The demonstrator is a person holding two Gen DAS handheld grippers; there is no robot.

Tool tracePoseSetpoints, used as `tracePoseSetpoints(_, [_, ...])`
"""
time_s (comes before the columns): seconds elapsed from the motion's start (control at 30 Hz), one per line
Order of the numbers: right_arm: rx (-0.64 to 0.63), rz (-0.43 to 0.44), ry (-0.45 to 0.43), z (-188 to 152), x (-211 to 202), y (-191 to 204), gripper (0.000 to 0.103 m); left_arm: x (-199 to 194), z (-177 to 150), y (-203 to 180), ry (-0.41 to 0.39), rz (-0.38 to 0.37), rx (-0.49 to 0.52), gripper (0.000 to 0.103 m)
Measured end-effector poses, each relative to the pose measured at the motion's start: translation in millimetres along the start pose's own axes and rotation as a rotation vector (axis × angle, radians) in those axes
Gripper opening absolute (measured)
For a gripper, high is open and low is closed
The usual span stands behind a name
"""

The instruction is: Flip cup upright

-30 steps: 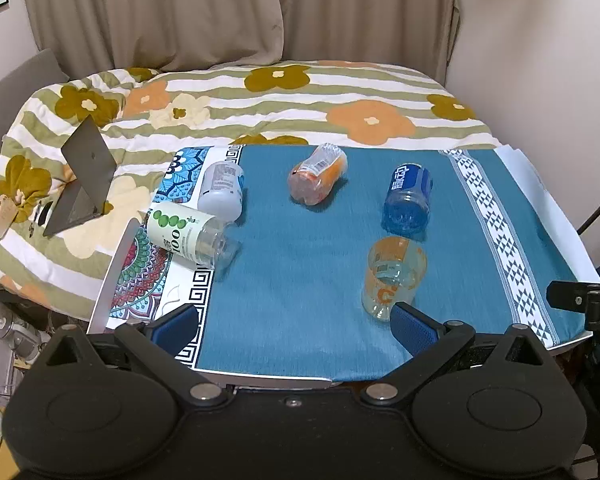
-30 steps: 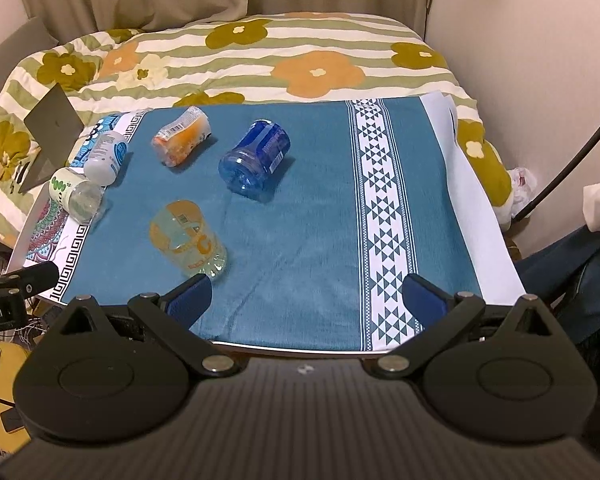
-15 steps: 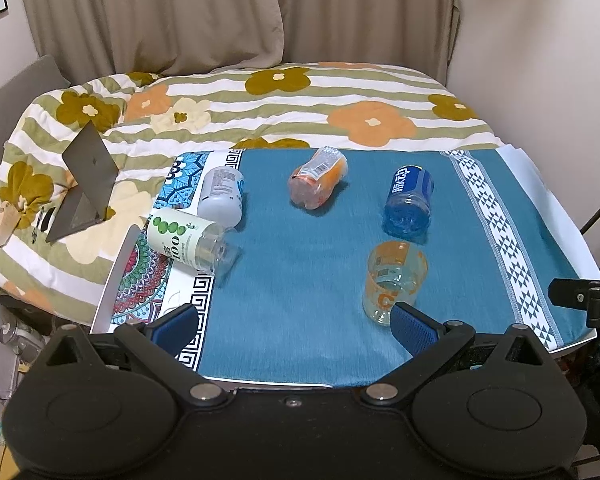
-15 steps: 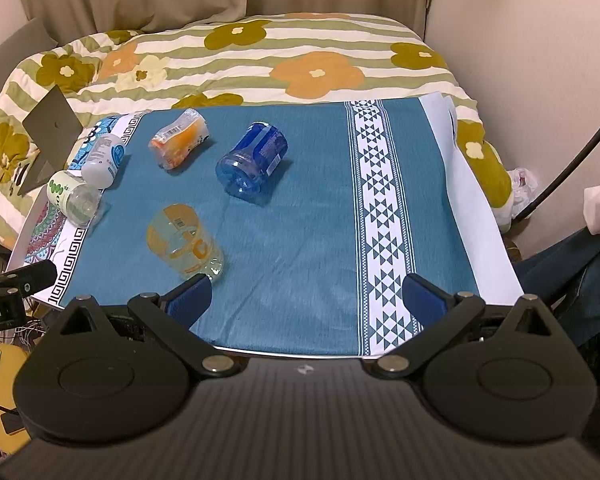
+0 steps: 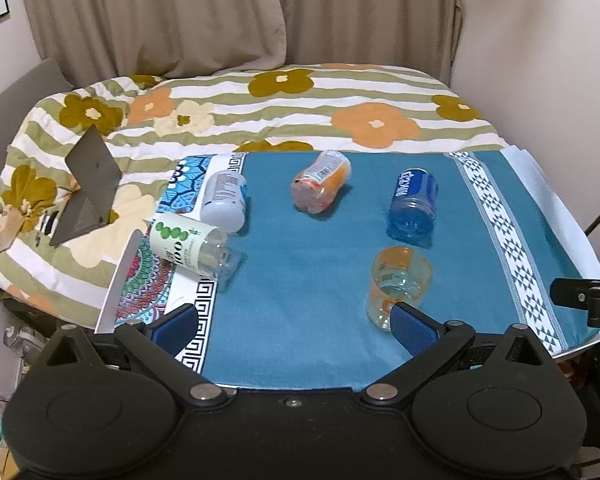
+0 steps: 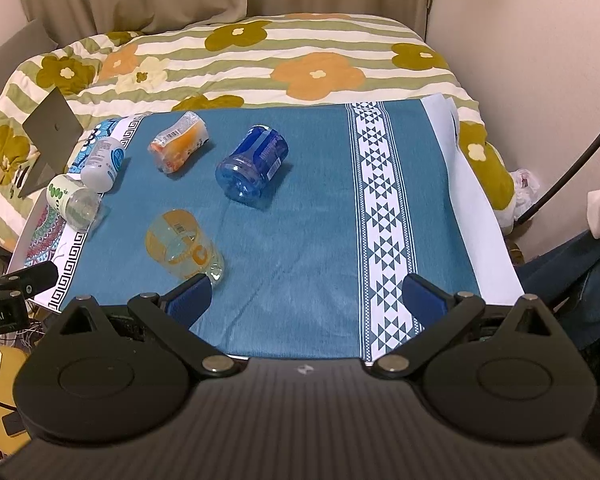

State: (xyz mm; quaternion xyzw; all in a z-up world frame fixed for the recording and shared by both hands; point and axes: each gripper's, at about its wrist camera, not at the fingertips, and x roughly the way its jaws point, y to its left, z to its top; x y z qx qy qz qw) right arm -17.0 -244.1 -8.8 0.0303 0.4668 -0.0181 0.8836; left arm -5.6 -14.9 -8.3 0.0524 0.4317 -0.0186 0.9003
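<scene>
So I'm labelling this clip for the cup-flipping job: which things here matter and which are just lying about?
Job:
- blue cup, on its side
- orange-label cup, on its side
- white-label cup, on its side
- green-dot cup, on its side
- orange-print cup, upright
- left gripper, right gripper, both open

Lying about:
- grey stand
- floral quilt

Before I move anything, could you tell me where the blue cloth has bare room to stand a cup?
Bare cloth lies between the blue cup and the white patterned band, and along the near edge. The left side is crowded: the green-dotted cup, white bottle and orange cup.
</scene>
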Motion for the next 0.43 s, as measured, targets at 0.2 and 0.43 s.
tracePoseSetpoints(0.2, [0.0, 0.002, 0.0, 1.7, -0.8, -0.4, 0.103, 0.7, 1.9, 2.2, -0.007, 0.004, -0.008, 0.103])
tracePoseSetpoints(0.43, [0.001, 0.01, -0.008, 5.1, -2.2, 0.1, 0.103, 2.9, 1.3, 3.2, -0.013, 0.003, -0.011, 0.103])
